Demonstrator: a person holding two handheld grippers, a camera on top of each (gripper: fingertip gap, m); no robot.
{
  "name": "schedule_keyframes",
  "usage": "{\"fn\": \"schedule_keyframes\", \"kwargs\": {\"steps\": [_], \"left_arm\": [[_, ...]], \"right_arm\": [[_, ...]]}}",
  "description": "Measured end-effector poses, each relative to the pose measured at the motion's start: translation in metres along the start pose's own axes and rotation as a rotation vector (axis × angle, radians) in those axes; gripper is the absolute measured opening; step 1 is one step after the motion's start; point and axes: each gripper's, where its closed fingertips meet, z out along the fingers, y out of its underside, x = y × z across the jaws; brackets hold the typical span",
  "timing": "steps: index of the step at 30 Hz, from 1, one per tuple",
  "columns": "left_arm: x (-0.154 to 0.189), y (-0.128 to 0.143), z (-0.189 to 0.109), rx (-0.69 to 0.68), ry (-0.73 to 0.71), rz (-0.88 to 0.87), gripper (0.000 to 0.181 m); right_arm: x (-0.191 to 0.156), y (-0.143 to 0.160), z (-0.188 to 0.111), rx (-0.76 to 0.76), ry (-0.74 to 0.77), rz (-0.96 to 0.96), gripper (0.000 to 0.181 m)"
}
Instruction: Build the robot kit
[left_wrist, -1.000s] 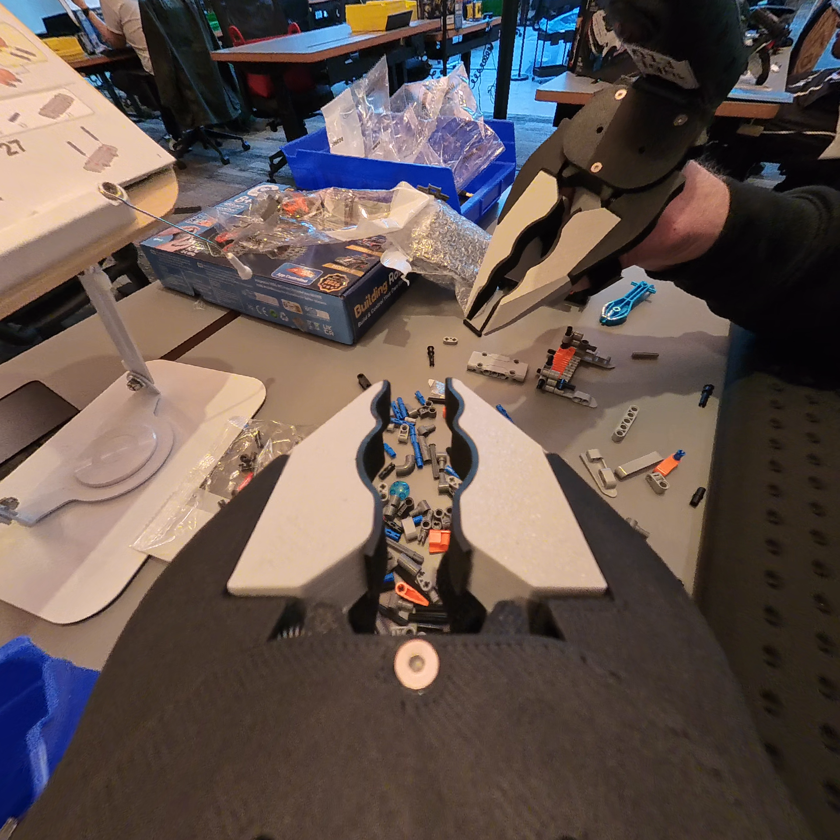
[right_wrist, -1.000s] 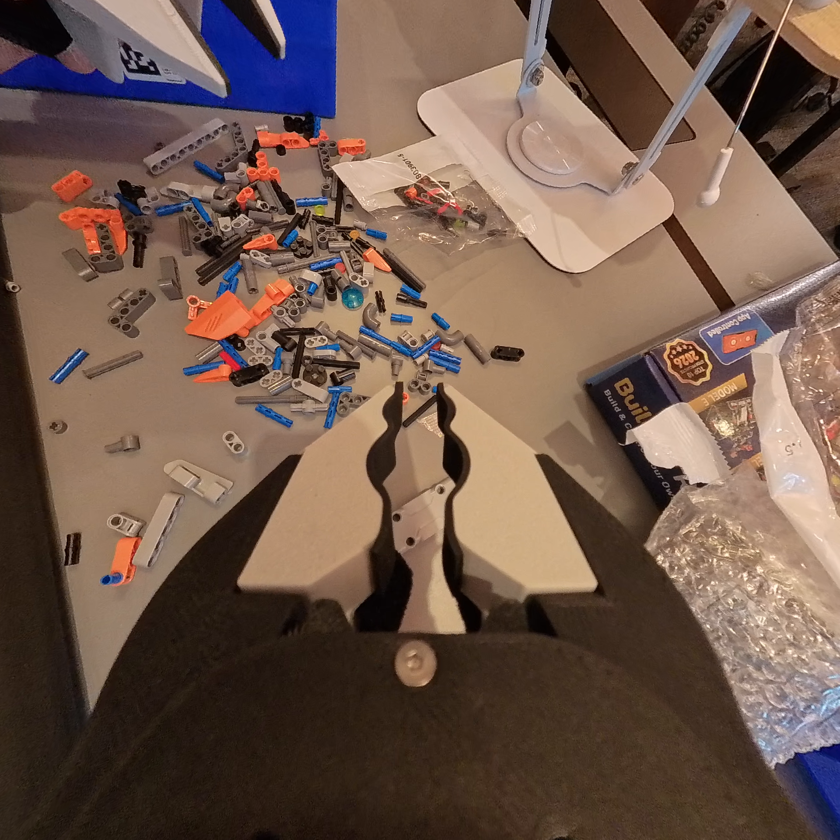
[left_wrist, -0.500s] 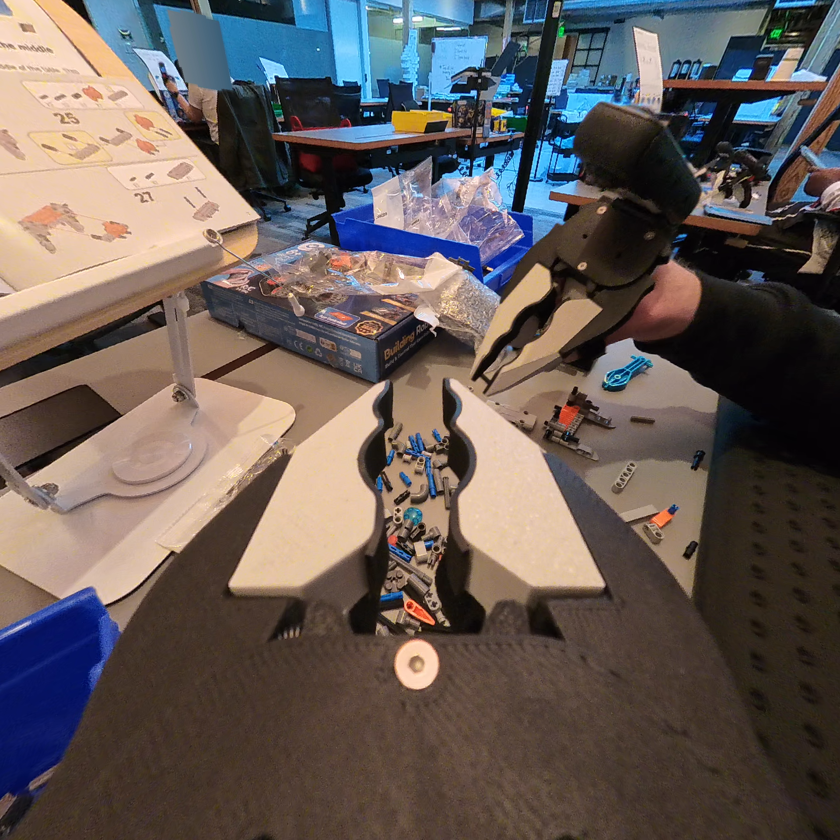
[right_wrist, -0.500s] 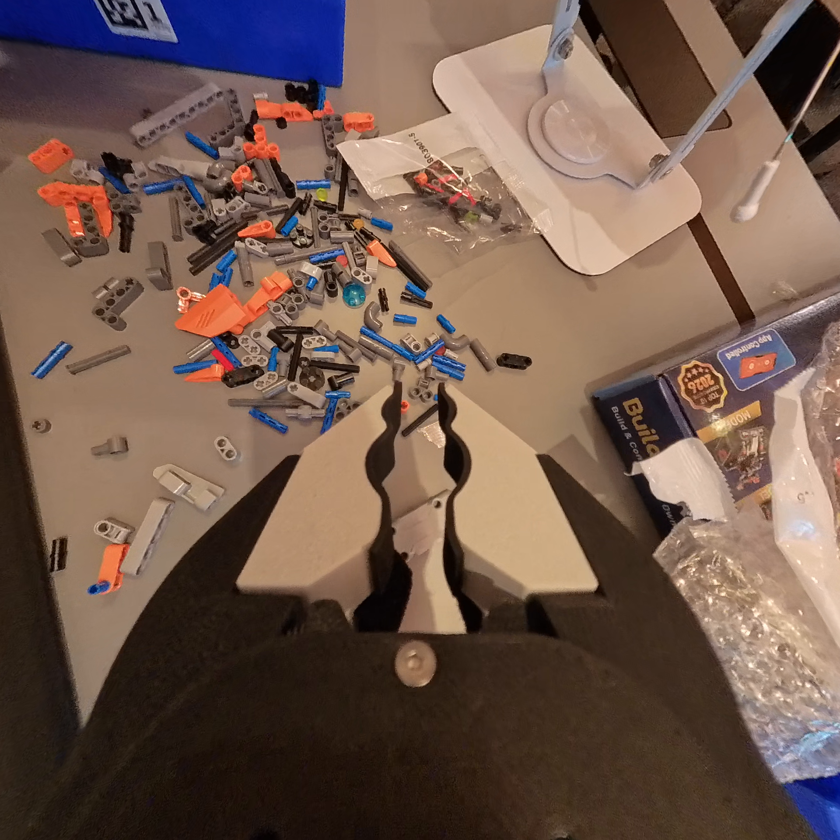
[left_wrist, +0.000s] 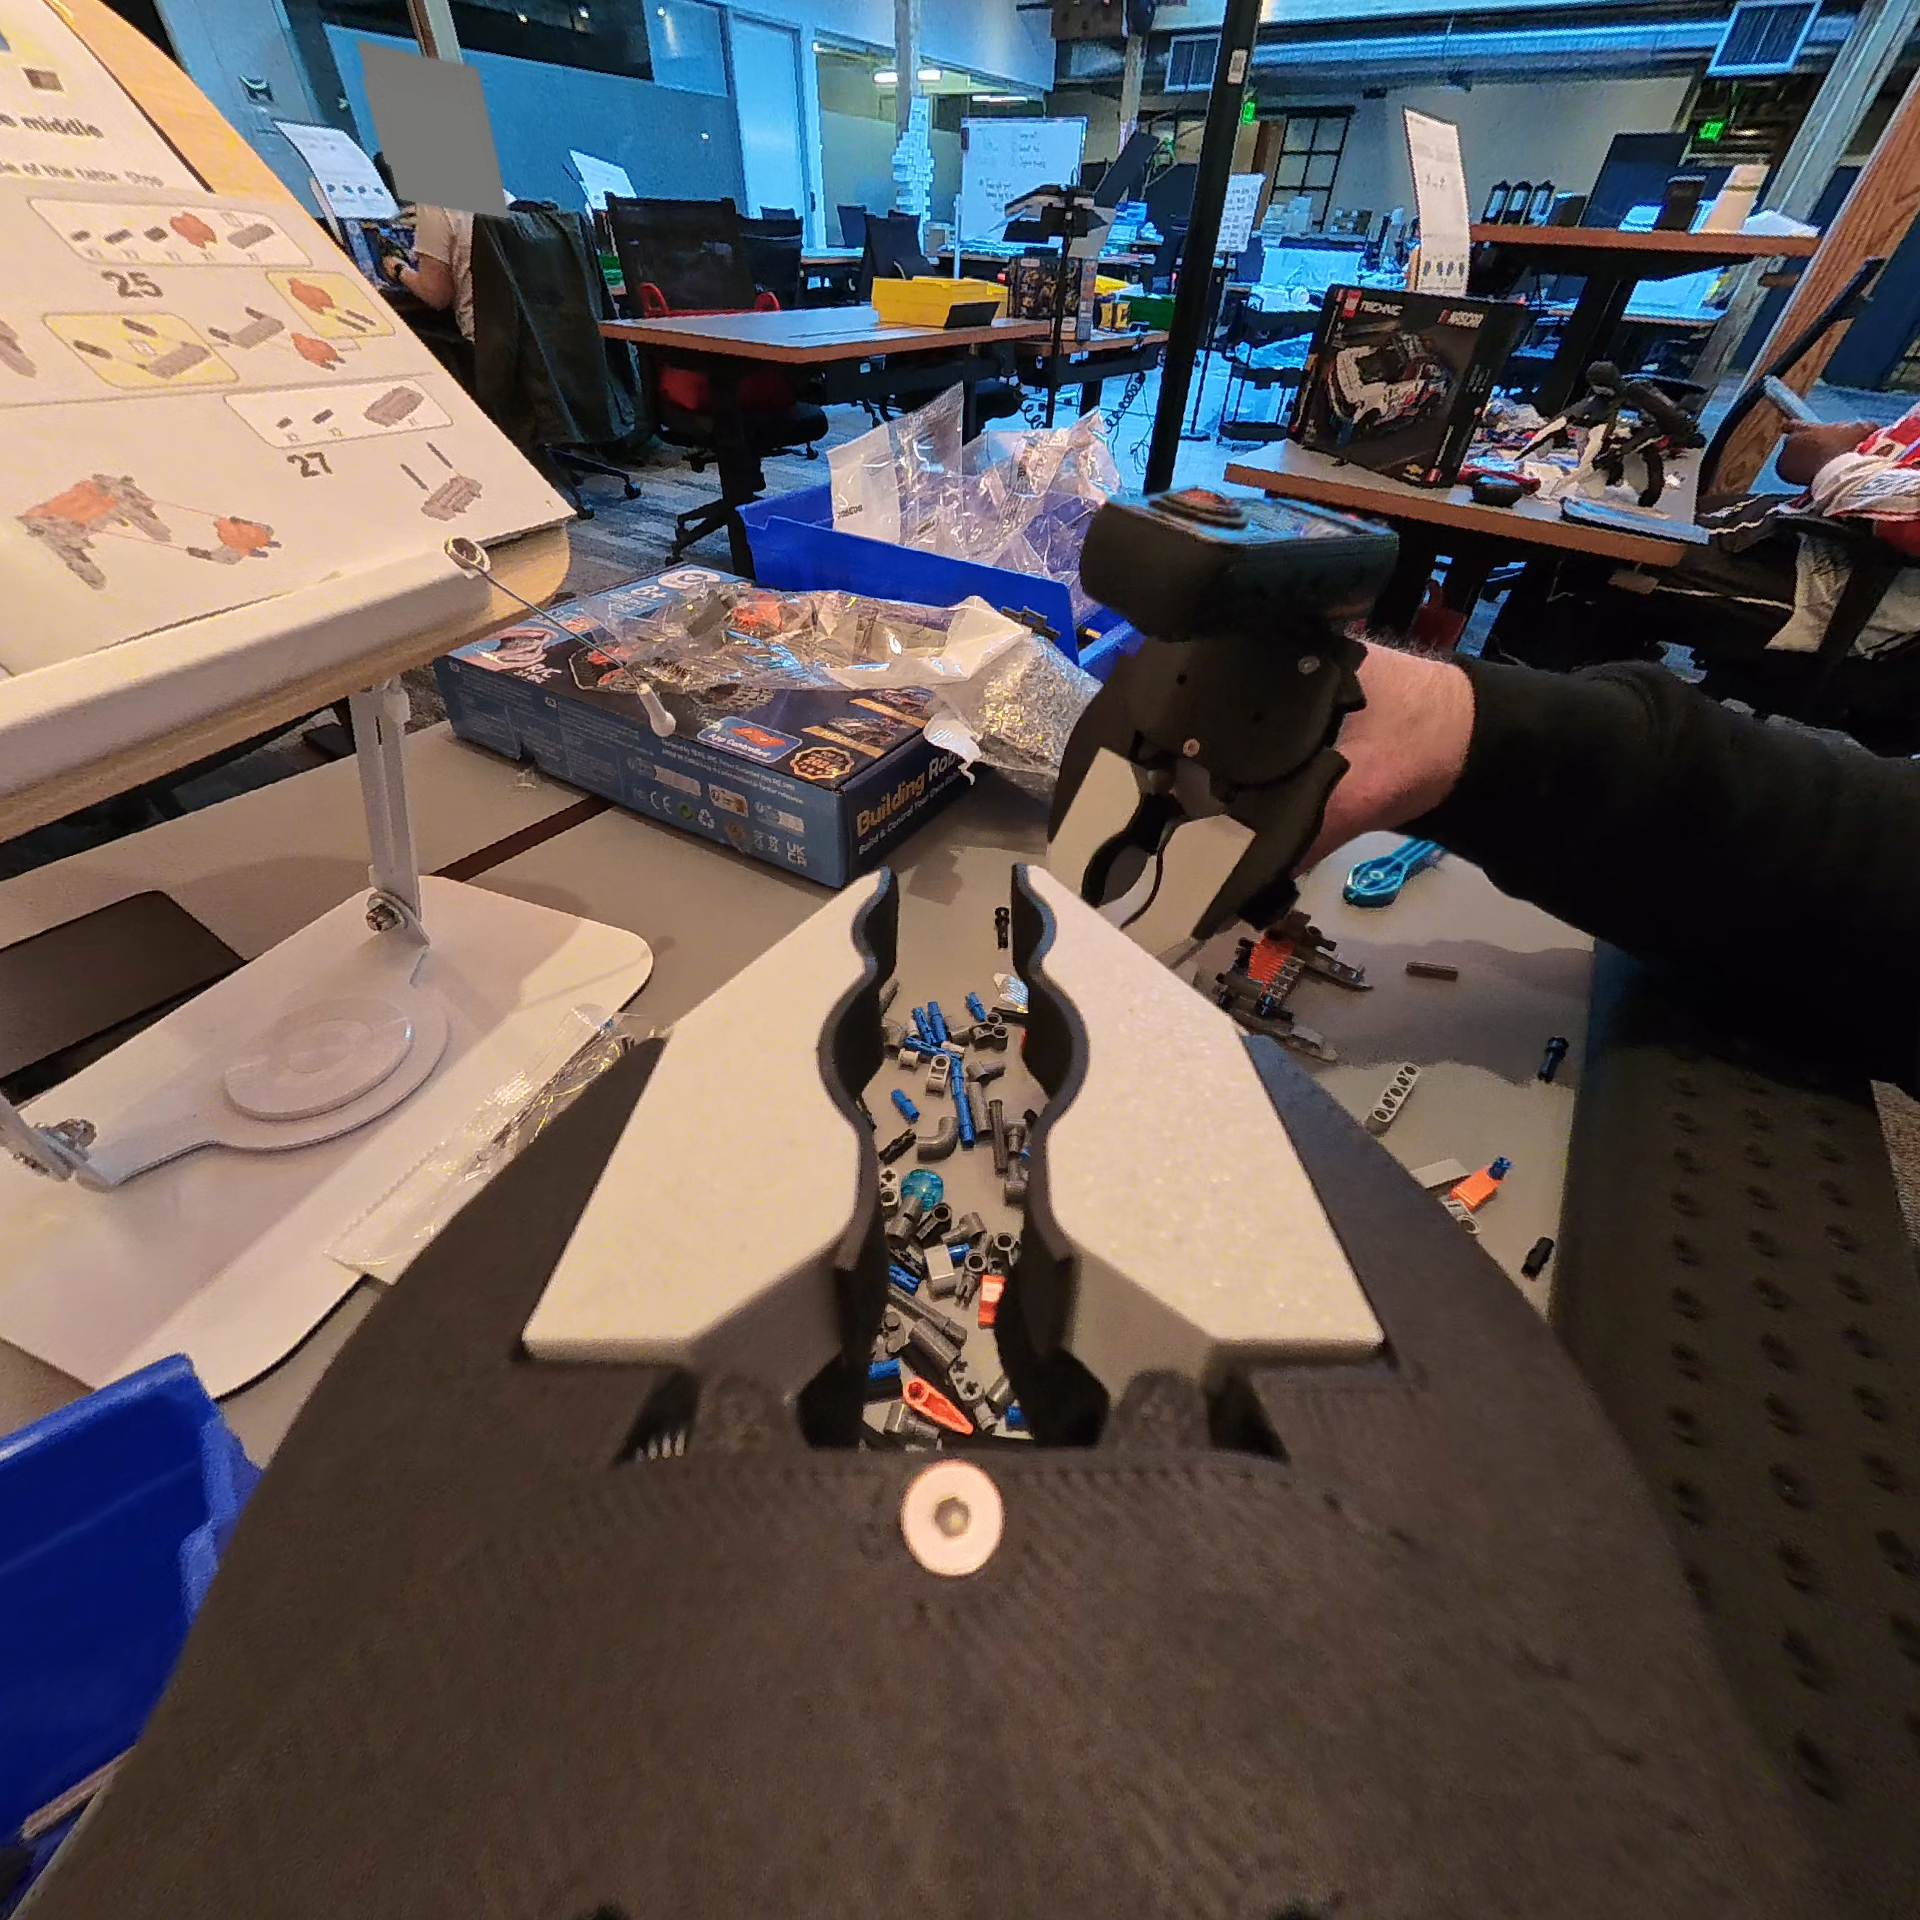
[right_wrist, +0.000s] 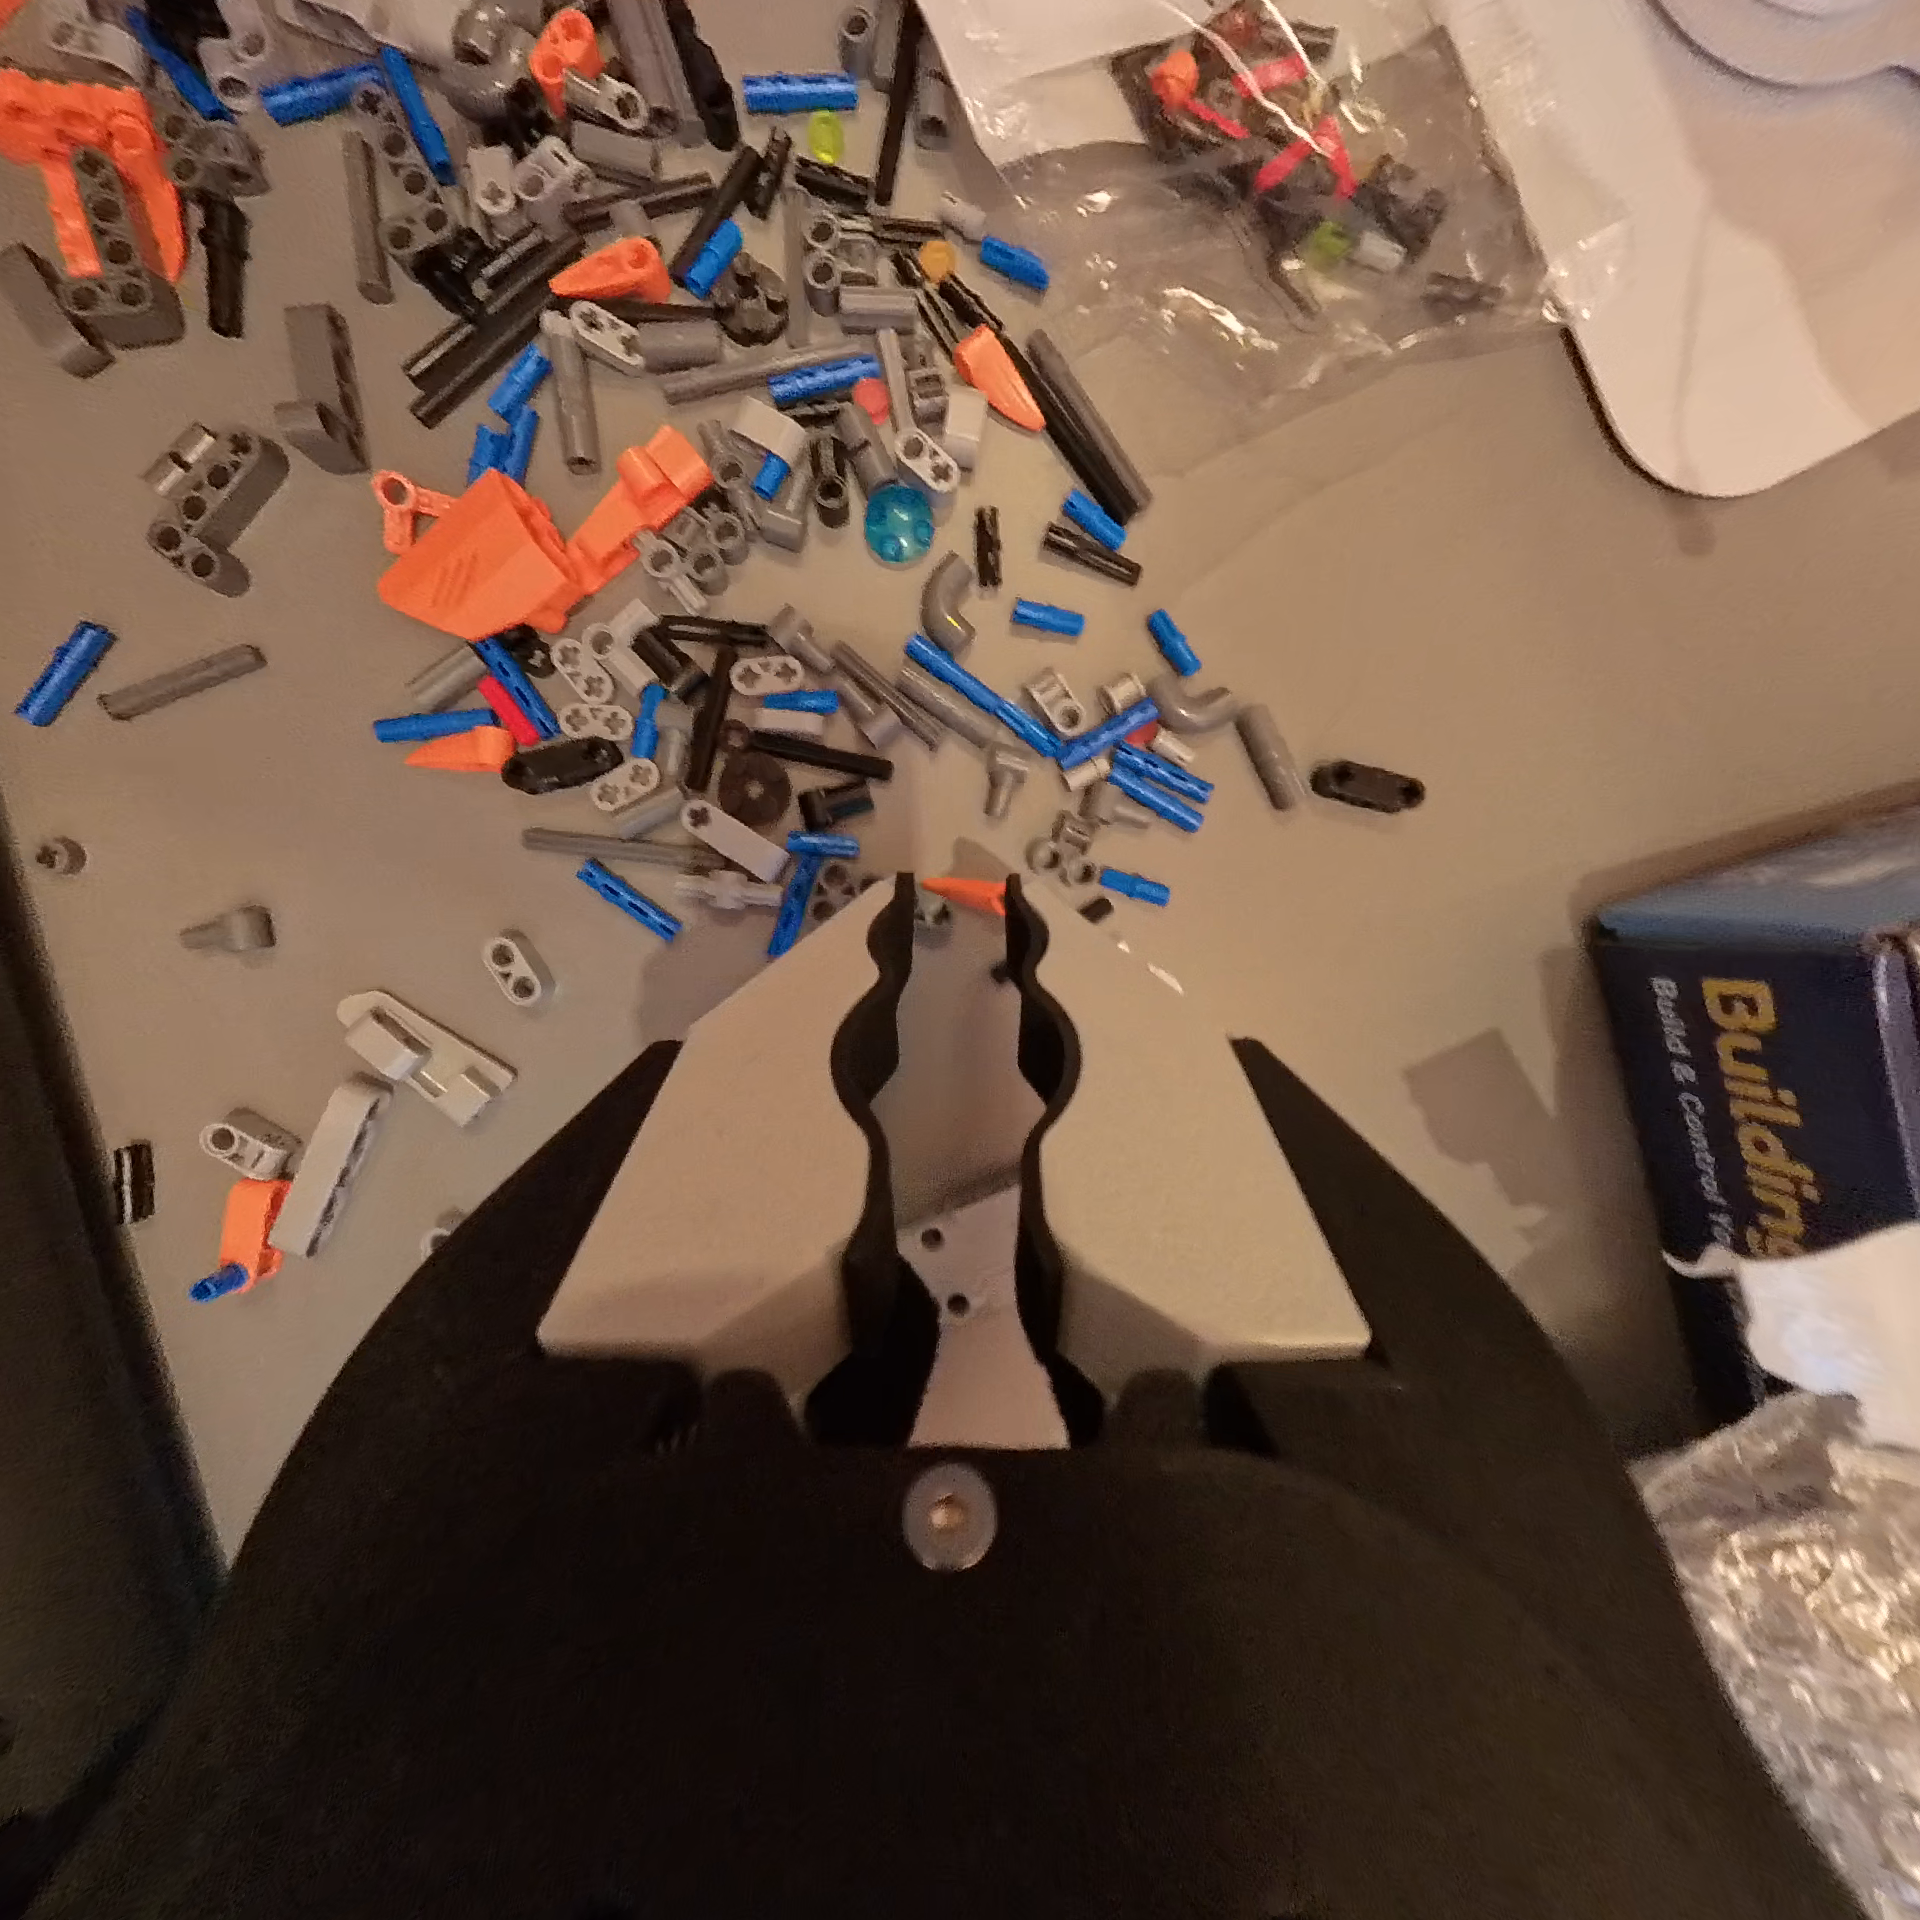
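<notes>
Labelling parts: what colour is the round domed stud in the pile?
Translucent teal-blue; the round stud shows best in the right wrist view.

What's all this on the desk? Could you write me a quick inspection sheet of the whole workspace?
Surface: grey table, mostly covered.
Job's things: loose building pieces in blue, grey, black and orange; instruction booklet on a white stand.
Clutter: blue box, crumpled plastic bags, small sealed bag of parts.
Grippers: left gripper open, empty, above the pieces; right gripper slightly open at the pile's near edge, an orange piece at its tips.
Cables: nothing seen.
Surroundings: desks, chairs, blue bin.
</notes>
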Motion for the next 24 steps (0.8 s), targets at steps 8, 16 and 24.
{"fn": "schedule_keyframes", "kwargs": {"steps": [8, 16, 24], "left_arm": [[0.001, 0.001, 0.000, 0.000, 0.009, -0.009, 0.018], [-0.003, -0.005, -0.004, 0.027, -0.011, -0.010, 0.019], [-0.005, -0.015, -0.013, 0.083, -0.015, -0.019, 0.019]], "right_arm": [[-0.018, -0.009, 0.021, -0.036, -0.050, -0.031, 0.015], [-0.012, -0.027, 0.021, 0.007, -0.022, -0.016, 0.015], [0.001, -0.054, 0.022, 0.067, 0.013, -0.014, 0.014]]}}
